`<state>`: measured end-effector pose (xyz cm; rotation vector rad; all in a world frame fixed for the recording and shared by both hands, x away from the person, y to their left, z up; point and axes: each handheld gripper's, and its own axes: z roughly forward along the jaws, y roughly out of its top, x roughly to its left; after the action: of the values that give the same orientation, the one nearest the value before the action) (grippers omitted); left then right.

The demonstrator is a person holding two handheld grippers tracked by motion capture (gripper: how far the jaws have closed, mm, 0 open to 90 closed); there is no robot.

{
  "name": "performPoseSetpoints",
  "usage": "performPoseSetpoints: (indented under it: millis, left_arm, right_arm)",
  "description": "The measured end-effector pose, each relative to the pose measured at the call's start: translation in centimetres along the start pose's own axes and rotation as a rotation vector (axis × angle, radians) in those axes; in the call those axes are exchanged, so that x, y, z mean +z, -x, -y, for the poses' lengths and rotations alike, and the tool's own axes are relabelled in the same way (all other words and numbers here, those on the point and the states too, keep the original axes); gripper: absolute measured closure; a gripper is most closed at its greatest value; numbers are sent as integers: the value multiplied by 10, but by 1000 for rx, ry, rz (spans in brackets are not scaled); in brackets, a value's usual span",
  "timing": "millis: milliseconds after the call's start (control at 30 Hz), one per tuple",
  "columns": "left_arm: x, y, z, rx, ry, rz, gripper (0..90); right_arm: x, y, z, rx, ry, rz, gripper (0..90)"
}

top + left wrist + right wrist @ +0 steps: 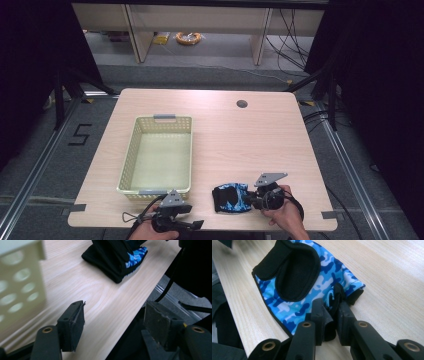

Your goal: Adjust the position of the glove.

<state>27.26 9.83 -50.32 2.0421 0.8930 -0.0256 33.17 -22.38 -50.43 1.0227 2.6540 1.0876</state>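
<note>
Handling: your right gripper (331, 315) has its fingers pinched on the hem of the blue camouflage glove (312, 285), lying at the near bench (260, 135) edge | soft, light, limp fabric; grip a bunched fold, it will droop | left gripper (115, 325) fingers wide, empty | basket (157, 155) alongside | no readable writing.

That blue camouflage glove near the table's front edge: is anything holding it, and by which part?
Yes. The right gripper has its jaws pinched on the glove at a bunched fold of its blue fabric edge. The left gripper holds nothing.
</note>
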Motion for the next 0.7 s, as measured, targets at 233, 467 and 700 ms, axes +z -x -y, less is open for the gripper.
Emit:
performPoseSetpoints:
  millis: [233, 467, 700]
  left_arm:
    - [21, 5, -14, -32, -8, -16, 377]
    - [31, 2, -20, -33, -21, -42, 400]
    - [41, 0, -26, -74, -44, -21, 398]
  right_arm:
    - [-1, 3, 0, -39, -4, -24, 794]
    - [-3, -1, 2, -66, -21, -47, 793]
    - [-3, -5, 7, -71, -6, -68, 791]
